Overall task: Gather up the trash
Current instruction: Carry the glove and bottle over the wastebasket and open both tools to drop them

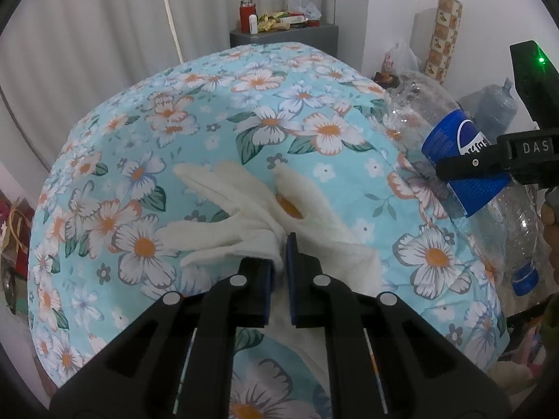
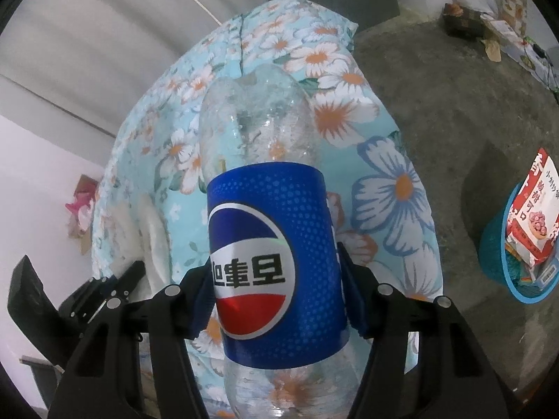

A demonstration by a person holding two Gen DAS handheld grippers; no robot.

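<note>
The left gripper is seen with its jaws drawn nearly together, pinching a fold of white tissue that lies spread on the floral bed cover. The right gripper has its jaws set wide and pressed against the blue label of a clear plastic bottle, which is held above the cover's edge.

In the left wrist view alone, the bottle's blue cap and a grey cabinet carrying small items are shown. In the right wrist view alone, the concrete floor and a teal basket holding a snack bag are shown.
</note>
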